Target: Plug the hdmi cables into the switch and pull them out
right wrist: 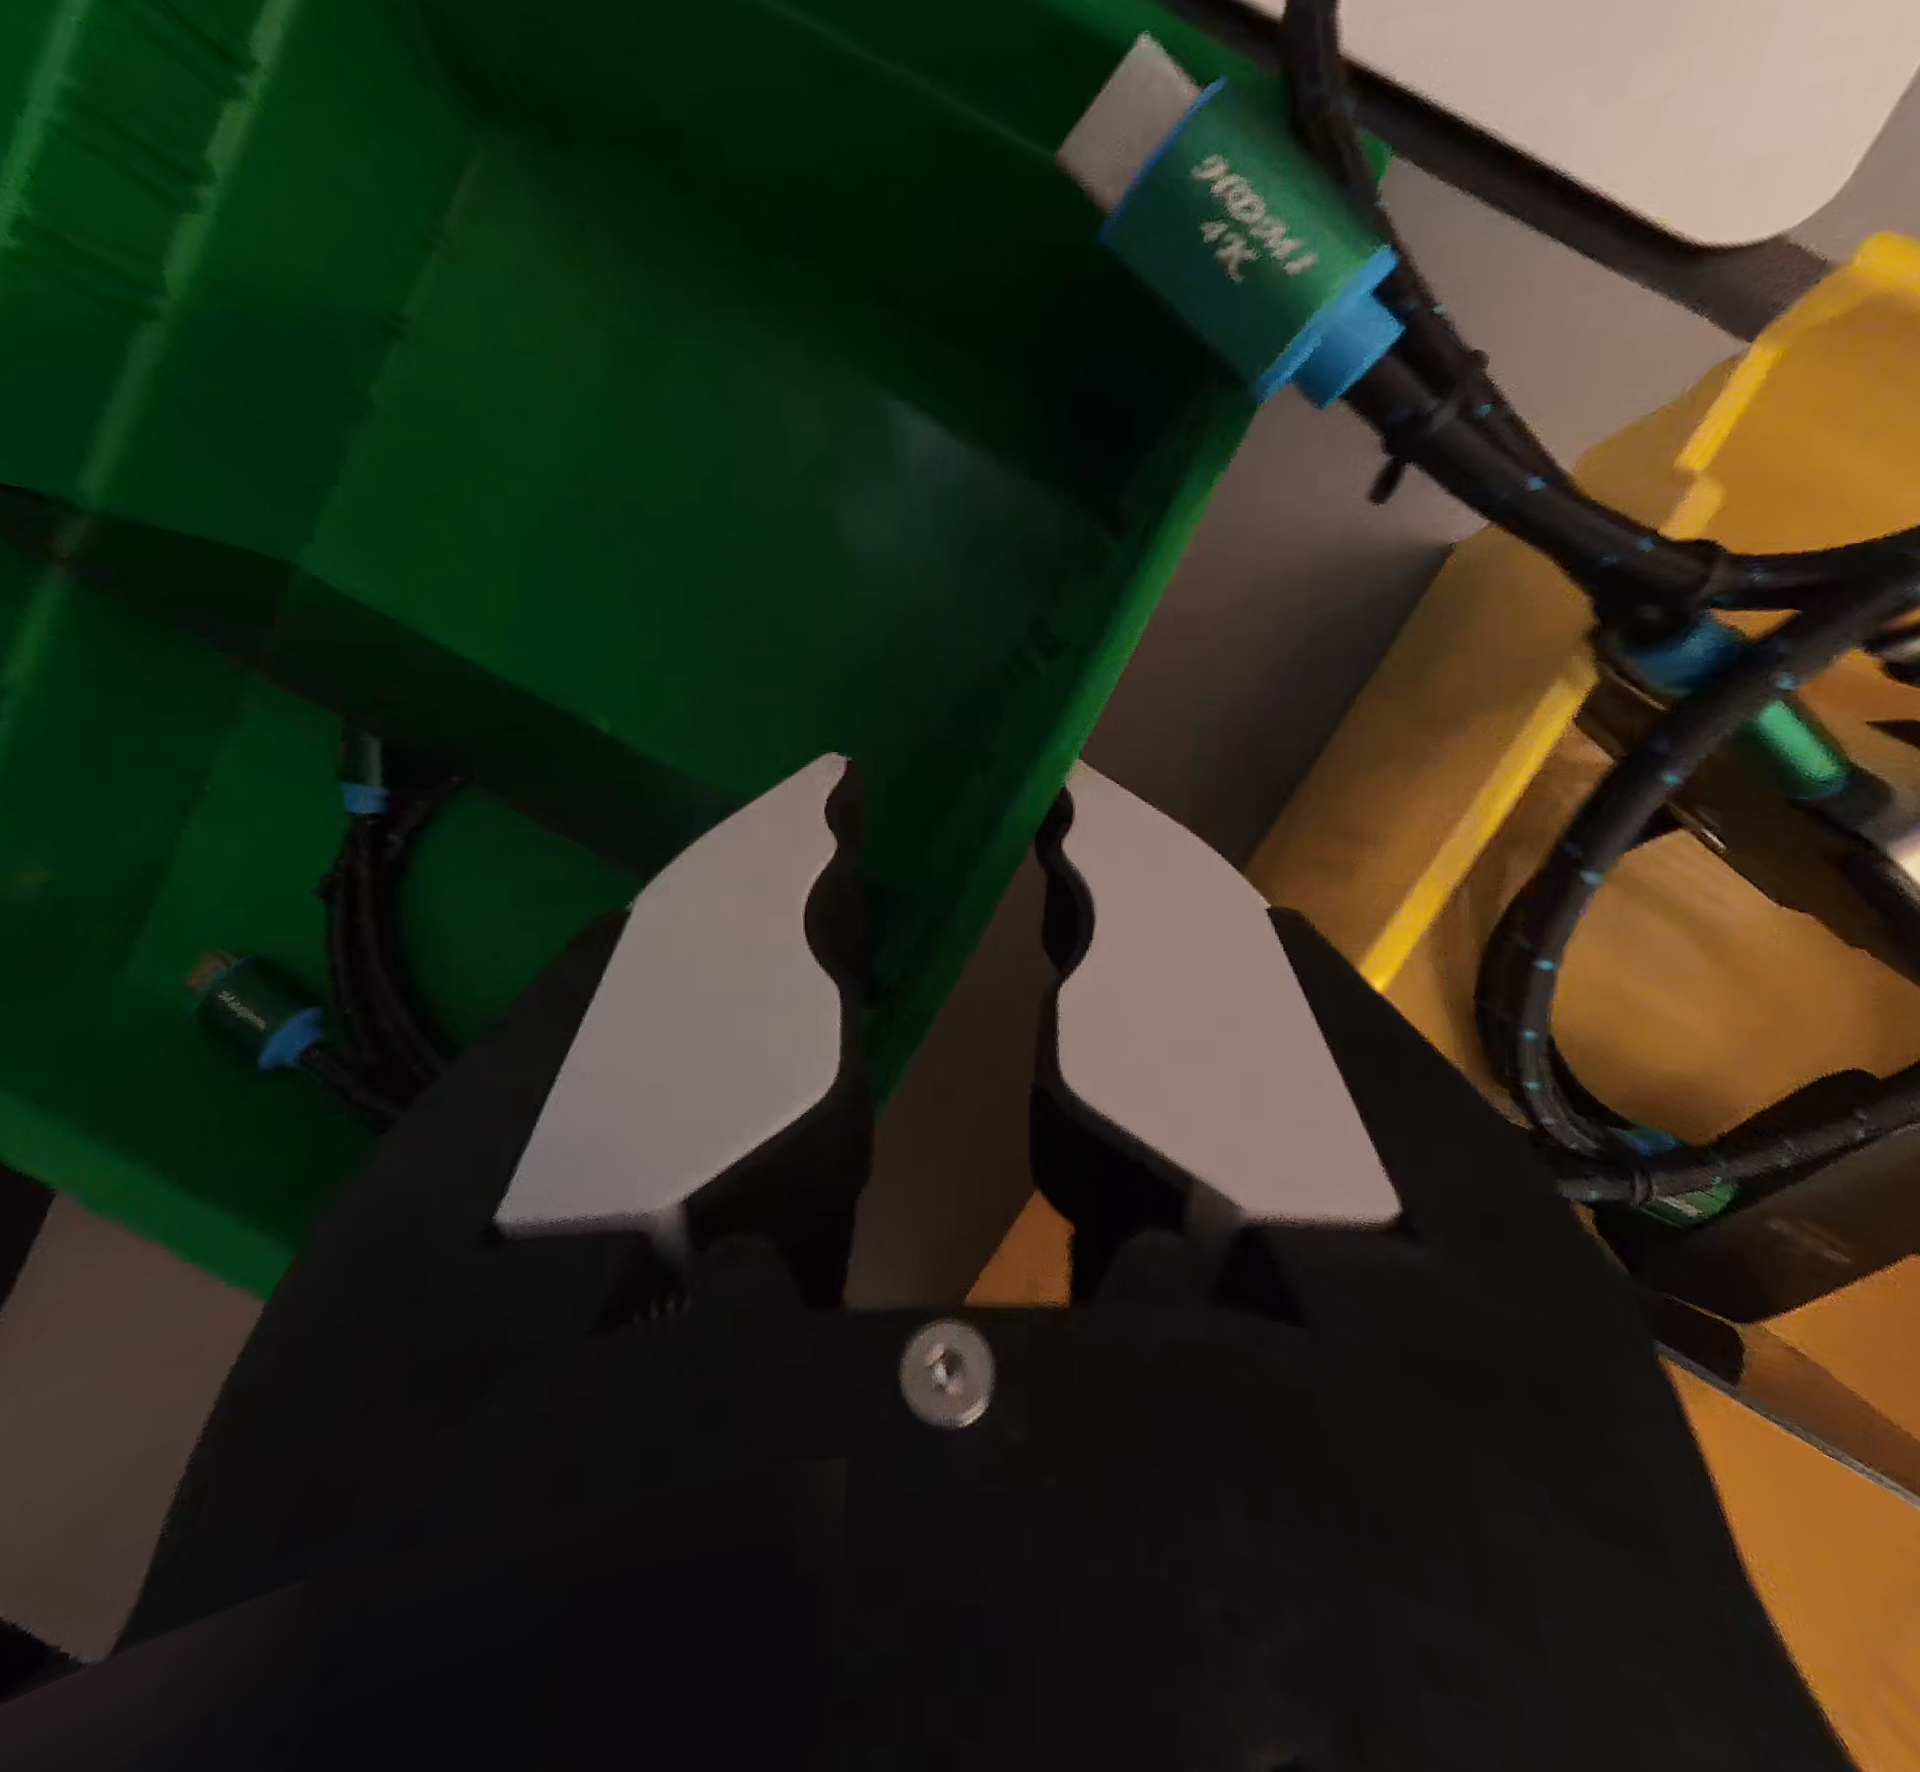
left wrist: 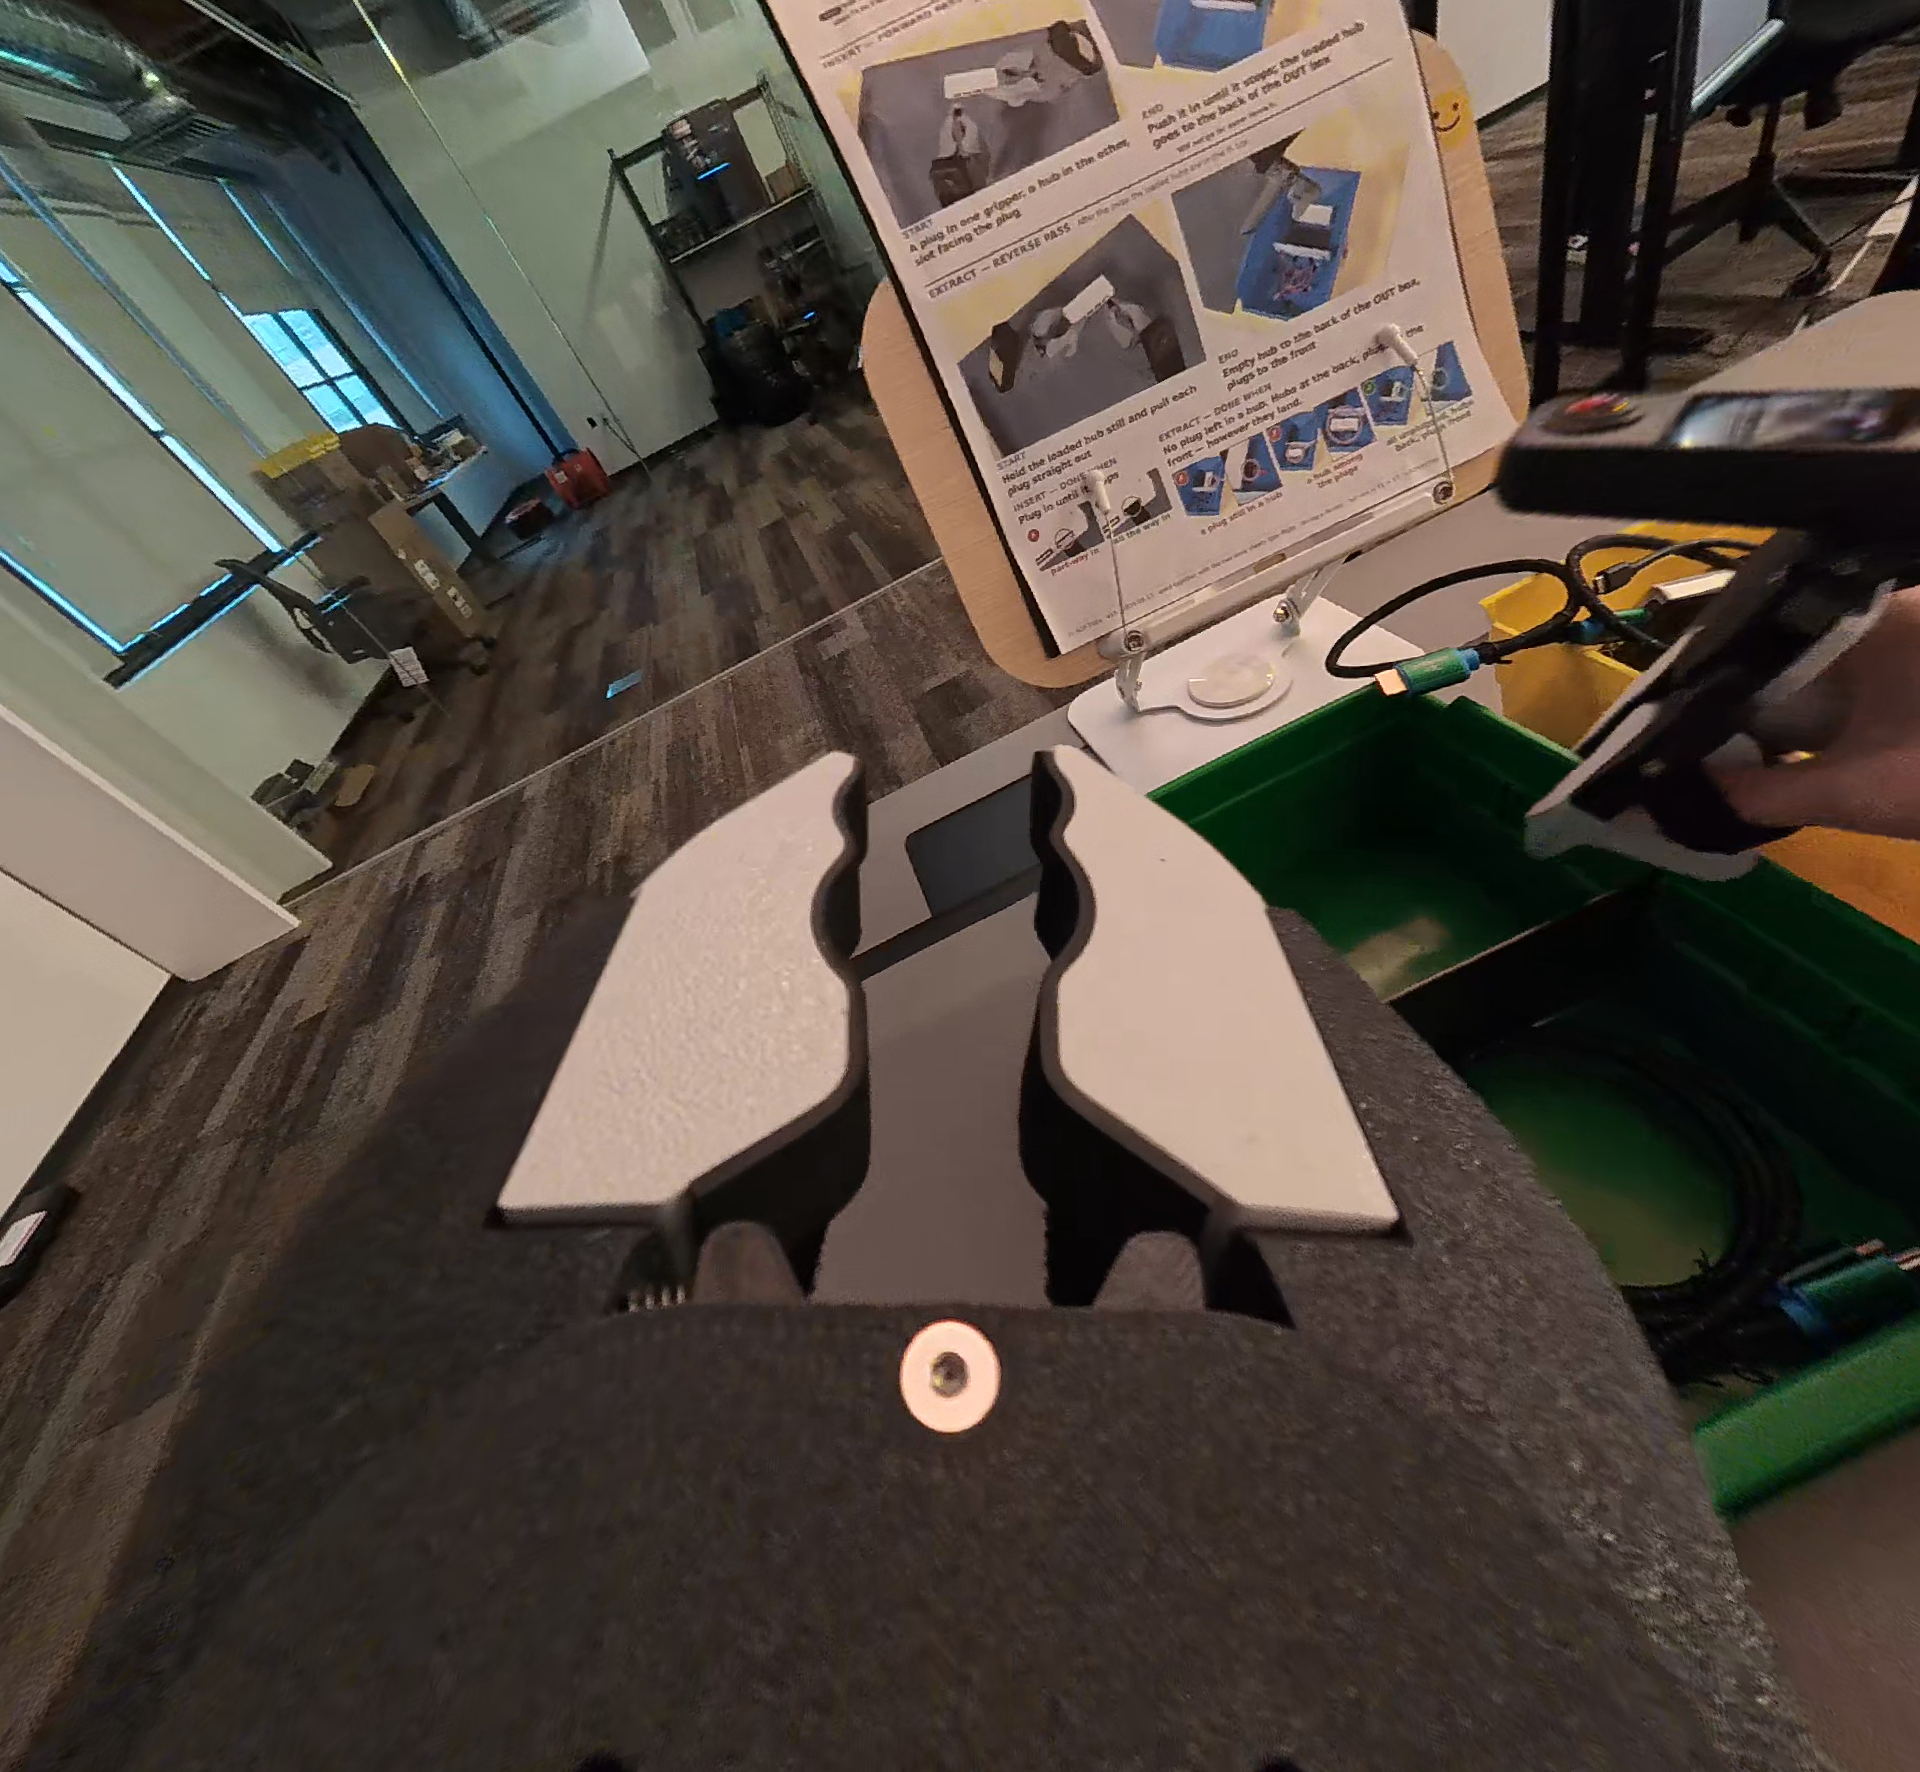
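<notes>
Over the bins: we hold both grippers empty.
Left gripper: our jaws parted, gripping nothing, above the table edge.
Right gripper: our jaws parted, empty, above the green bin wall.
HDMI plug: resting on the green bin's rim, its cable looping toward the yellow bin.
Instruction sheet: propped behind.

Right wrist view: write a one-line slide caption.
Open hand-held gripper above the green bin, a plug on its rim.
</notes>
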